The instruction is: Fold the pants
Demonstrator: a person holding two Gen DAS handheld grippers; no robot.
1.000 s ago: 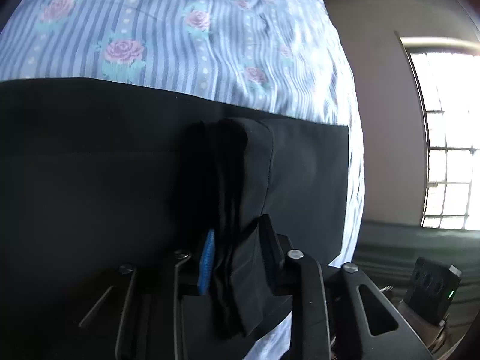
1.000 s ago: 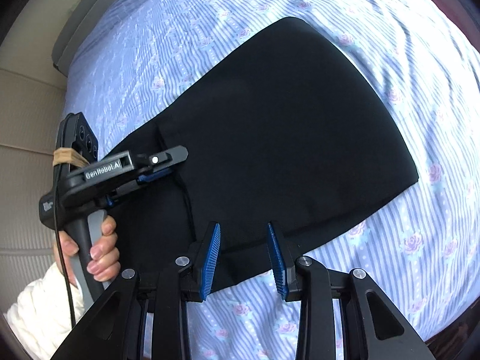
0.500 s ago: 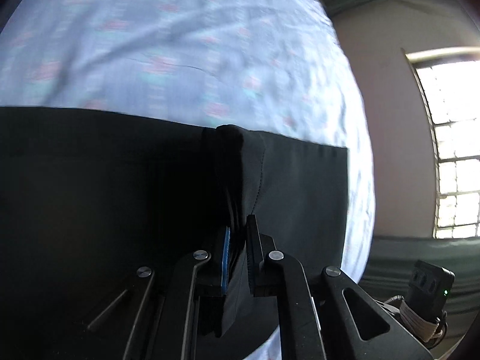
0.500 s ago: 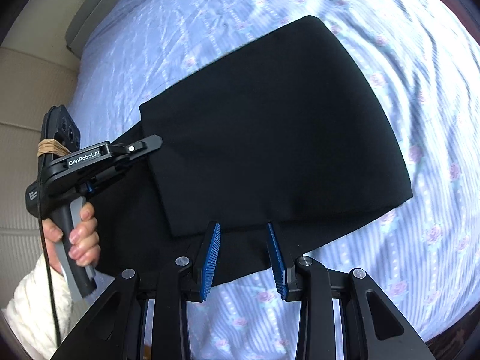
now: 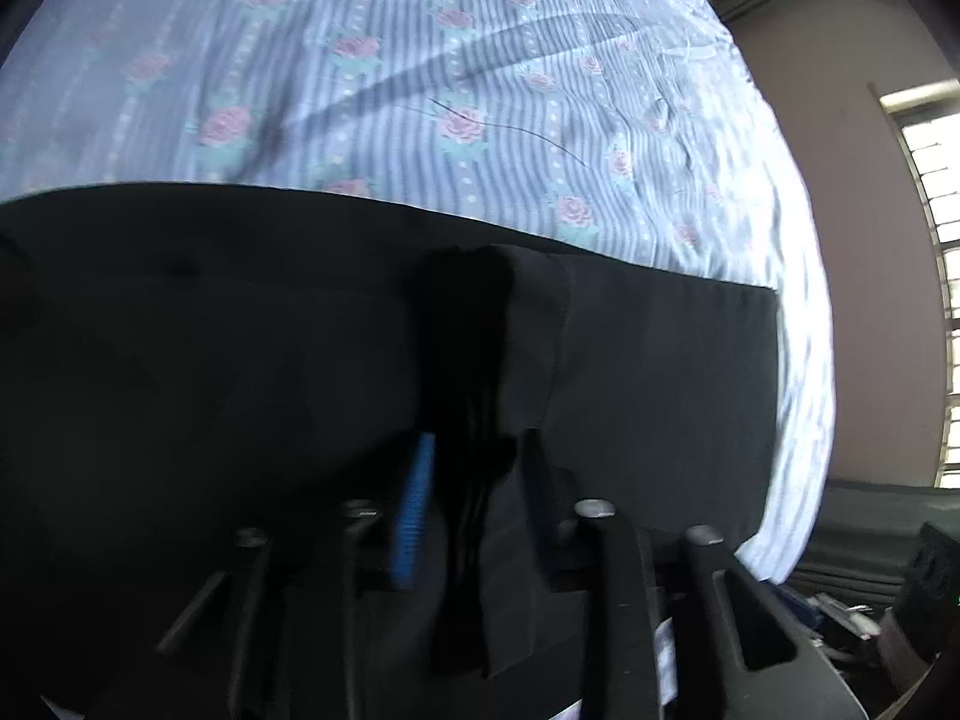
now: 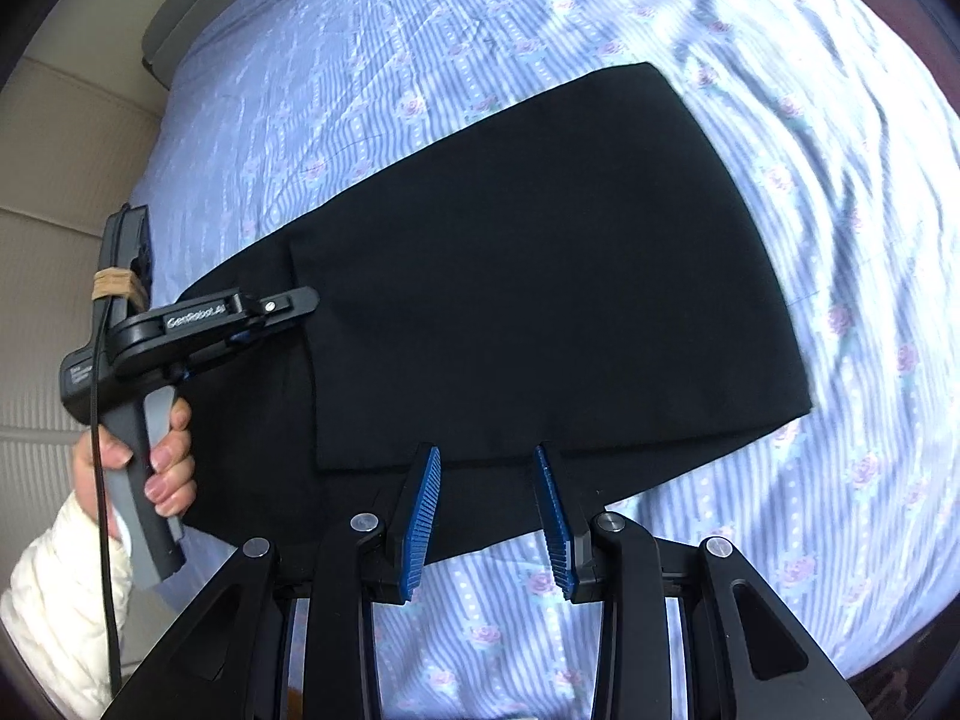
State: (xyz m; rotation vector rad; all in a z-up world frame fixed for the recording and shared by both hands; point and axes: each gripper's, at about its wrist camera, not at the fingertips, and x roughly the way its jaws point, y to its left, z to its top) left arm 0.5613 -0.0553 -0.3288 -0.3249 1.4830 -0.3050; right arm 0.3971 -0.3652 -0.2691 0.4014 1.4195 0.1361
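Since the earlier frames the left gripper [image 5: 474, 480] has slid along the folded edge of the black pants [image 6: 540, 276], and its fingers, clamped tight half a second back, have just been opening. They now stand apart, with a raised bunch of the black cloth between them; the pads do not seem to press on it. The blue pad [image 5: 414, 516] of one finger shows just left of that bunch, while the other finger is dark against the fabric.

The right gripper [image 6: 487, 504] has its fingers apart too, having just been opening a little, and nothing lies between them. Their tips hover over the near hem of the pants, where the upper folded layer ends and a lower layer runs on toward the fingers.

The pants lie flat and folded over on the striped, rose-printed bed sheet [image 6: 840, 180]. In the right wrist view a hand [image 6: 162, 456] in a cream sleeve [image 6: 54, 612] holds the left gripper's handle at the left end of the pants.
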